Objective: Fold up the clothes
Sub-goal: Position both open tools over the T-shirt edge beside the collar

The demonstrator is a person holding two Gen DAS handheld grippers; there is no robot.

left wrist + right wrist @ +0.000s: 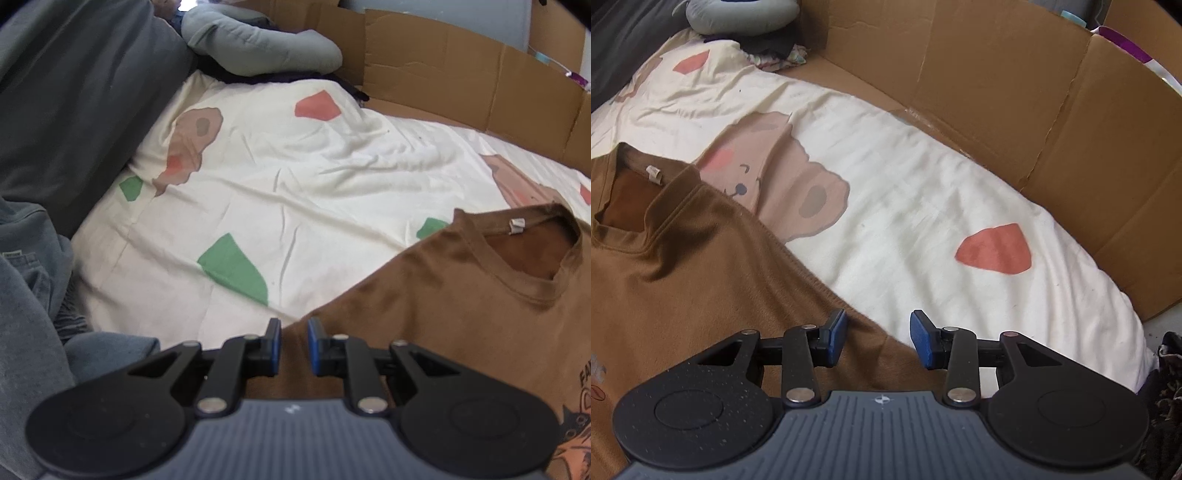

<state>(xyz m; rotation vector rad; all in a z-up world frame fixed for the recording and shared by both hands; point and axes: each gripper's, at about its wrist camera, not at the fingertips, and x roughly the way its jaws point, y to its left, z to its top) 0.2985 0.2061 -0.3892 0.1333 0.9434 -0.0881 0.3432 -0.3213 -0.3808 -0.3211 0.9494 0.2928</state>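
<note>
Both grippers tip steeply down over the brown T-shirt (461, 314) lying flat on my cream patterned bedsheet (295, 177). Left gripper (294, 345) has its blue pads nearly together, shirt edge in the narrow gap; I cannot tell whether they pinch it. Right gripper (878, 338) stands spread over the shirt's shoulder edge, its pads clear of the fabric. I see the collar (646, 206) pointing toward the sheet's far edge, the shirt's length running back toward me. Cardboard walls (1015, 92) line the far side, a grey pillow (258, 44) sits at the far left corner, and denim (29, 280) crowds the left edge.
</note>
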